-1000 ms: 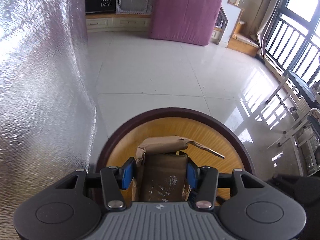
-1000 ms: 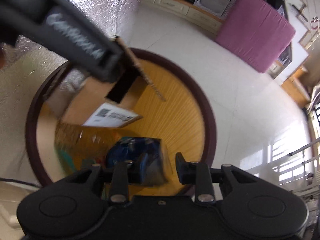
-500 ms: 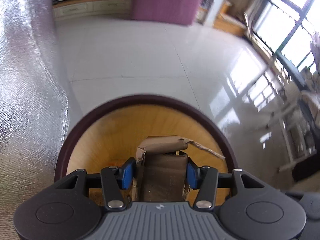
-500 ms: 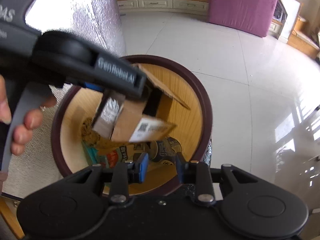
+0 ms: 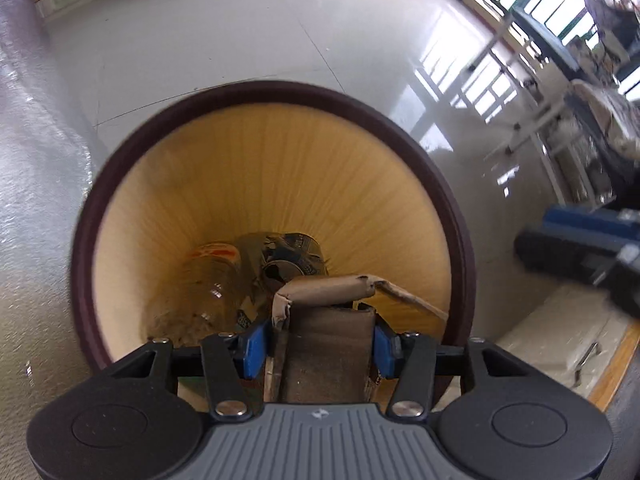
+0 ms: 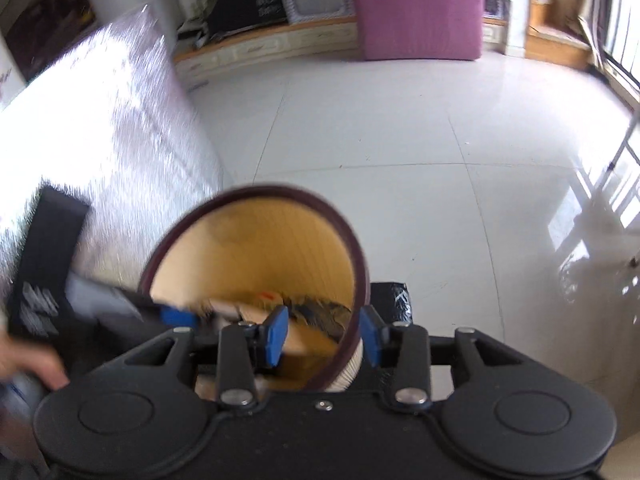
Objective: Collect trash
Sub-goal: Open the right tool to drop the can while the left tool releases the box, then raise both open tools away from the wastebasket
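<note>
— Over the mouth of the round bin with the dark maroon rim and yellow ribbed inside (image 5: 280, 168), what do you have?

— My left tongs (image 5: 320, 346) are pinching a crumpled brown cardboard box (image 5: 326, 344) between their blue pads (image 5: 252, 346). The box hangs above the opening, one torn flap jutting out toward the right side of the rim.

— Anything already in the bin?

— Yes, down at the bottom lie a clear plastic bottle with an orange label (image 5: 208, 276) and a dark printed can (image 5: 292, 256), touching each other.

— And your other hand?

— My right tongs (image 6: 322, 336) are spread apart with nothing between them. They sit just at the near rim of the bin (image 6: 352, 240), the rim passing between the two blue pads (image 6: 276, 334). From that side I can see my left tongs (image 6: 176, 316) reaching into the bin, though the view is blurred.

— What stands around the bin?

— It sits on a glossy white tiled floor (image 6: 400, 128), next to a silvery embossed foil-covered surface (image 6: 104, 128). A purple upright mattress (image 6: 416, 8) leans at the far wall.
</note>
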Demonstrator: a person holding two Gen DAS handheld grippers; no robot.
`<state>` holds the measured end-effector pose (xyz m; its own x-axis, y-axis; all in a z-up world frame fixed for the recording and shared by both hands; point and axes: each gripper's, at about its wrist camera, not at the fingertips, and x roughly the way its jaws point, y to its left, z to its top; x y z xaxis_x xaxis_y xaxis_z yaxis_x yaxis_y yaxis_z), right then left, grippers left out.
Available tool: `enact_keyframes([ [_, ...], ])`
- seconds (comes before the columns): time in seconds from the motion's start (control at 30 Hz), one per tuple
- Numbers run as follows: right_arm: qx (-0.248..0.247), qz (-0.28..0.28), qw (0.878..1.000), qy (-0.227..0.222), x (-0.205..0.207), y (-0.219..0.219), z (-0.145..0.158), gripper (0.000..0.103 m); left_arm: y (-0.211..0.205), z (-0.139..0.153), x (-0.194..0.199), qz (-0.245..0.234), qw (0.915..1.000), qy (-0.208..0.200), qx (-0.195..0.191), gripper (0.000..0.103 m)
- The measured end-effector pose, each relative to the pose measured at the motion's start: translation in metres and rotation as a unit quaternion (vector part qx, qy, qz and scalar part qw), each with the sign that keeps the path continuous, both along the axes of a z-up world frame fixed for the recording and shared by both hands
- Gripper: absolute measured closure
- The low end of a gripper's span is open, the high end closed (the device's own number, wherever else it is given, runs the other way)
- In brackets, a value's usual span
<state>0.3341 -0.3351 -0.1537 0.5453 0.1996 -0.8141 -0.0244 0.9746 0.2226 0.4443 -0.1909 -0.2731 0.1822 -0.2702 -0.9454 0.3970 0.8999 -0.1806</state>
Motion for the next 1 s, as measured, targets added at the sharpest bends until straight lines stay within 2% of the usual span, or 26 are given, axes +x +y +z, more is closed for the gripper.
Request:
enact_keyframes([
  [0.07, 0.011, -0.008, 1.000, 0.001, 0.007, -0.003, 0.001, 0.061, -0.001, -0.007, 0.003, 0.004, 1.0000, -0.001, 0.008, 0.046],
  [0.1, 0.012, -0.010, 1.000, 0.004, 0.008, -0.002, 0.001, 0.061, 0.000, -0.009, 0.004, 0.007, 0.9999, 0.006, 0.007, 0.039],
  [0.13, 0.012, -0.012, 1.000, 0.006, 0.010, -0.002, 0.000, 0.061, 0.003, -0.009, 0.004, 0.012, 0.9999, 0.010, -0.001, 0.026],
  [0.2, 0.017, -0.014, 1.000, 0.014, 0.015, -0.004, -0.003, 0.061, 0.005, -0.001, 0.002, 0.018, 0.9998, 0.001, -0.012, 0.017],
  [0.5, 0.034, -0.023, 0.998, 0.050, 0.026, 0.000, -0.013, 0.062, 0.027, 0.033, -0.014, 0.045, 0.9983, -0.022, -0.030, 0.017],
  [0.73, 0.027, -0.025, 0.998, 0.045, 0.022, 0.002, 0.005, 0.060, 0.034, 0.059, -0.025, 0.065, 0.9970, -0.033, -0.028, 0.014],
  [0.83, 0.025, -0.024, 0.999, 0.034, 0.018, 0.003, 0.018, 0.052, 0.043, 0.075, -0.031, 0.078, 0.9957, -0.043, -0.027, 0.004],
  [1.0, 0.015, -0.025, 0.999, 0.015, 0.003, 0.005, 0.041, 0.036, 0.055, 0.099, -0.043, 0.094, 0.9934, -0.059, -0.027, 0.000],
])
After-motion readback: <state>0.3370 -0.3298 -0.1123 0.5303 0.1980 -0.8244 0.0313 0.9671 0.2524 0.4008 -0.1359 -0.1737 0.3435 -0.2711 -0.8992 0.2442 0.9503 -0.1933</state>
